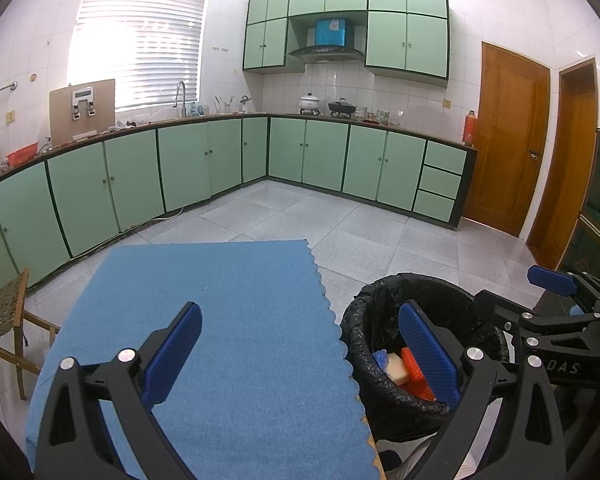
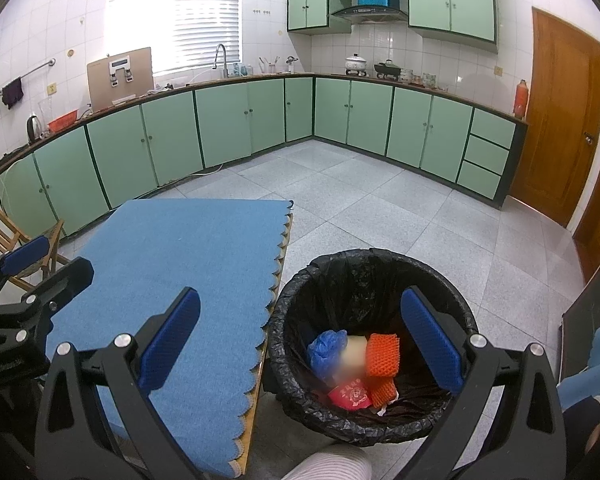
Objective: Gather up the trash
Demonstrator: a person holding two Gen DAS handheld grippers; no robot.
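Observation:
A bin with a black liner (image 2: 374, 268) stands on the floor right of a table with a blue cloth (image 2: 172, 264). Inside lie a blue bag (image 2: 326, 348), a pale sponge-like block (image 2: 356, 350), orange foam netting (image 2: 382, 354) and a red packet (image 2: 350, 396). My right gripper (image 2: 300, 340) is open and empty, above the table's right edge and the bin. My left gripper (image 1: 300, 344) is open and empty over the blue cloth (image 1: 220, 320), its right finger in front of the bin (image 1: 364, 320). The right gripper also shows at the right of the left wrist view (image 1: 552, 280).
Green kitchen cabinets (image 2: 236, 120) line the far walls, with a sink, pots and a kettle on the counter. A wooden chair (image 2: 4, 236) stands left of the table. Wooden doors (image 2: 560, 120) are at the right. Grey tiled floor (image 2: 380, 208) lies beyond the bin.

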